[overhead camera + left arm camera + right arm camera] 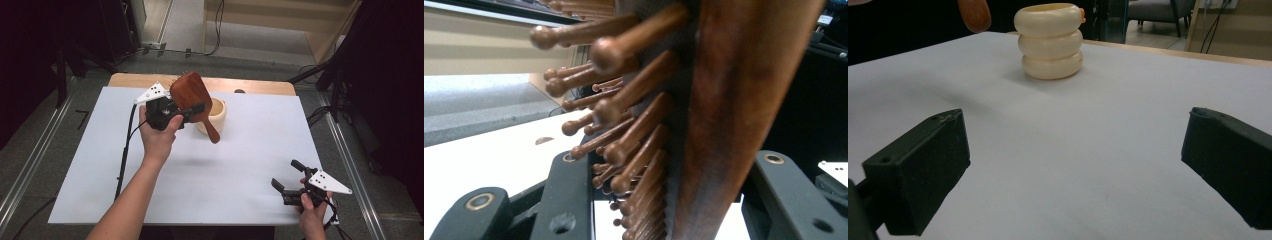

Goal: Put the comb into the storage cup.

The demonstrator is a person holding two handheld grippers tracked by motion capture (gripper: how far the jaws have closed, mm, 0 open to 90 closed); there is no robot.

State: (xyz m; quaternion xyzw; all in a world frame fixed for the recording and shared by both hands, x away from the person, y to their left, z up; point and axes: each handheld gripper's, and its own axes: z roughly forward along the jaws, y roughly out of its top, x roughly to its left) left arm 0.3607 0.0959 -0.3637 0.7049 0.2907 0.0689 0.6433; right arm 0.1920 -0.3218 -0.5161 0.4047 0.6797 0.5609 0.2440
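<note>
A dark brown wooden hairbrush hangs in the air over the table's back left, and my left gripper is shut on its paddle head. In the left gripper view the brush fills the gap between the jaws, its round-tipped wooden bristles pointing left. Its handle slants down in front of a cream ribbed cup that stands on the white table top. The same cup stands far ahead in the right gripper view, with the handle tip at the upper left. My right gripper is open near the front right corner, nothing between its jaws.
The white sheet covers a wooden table whose back edge shows bare. Cables trail off both grippers. Dark stands and floor cables surround the table.
</note>
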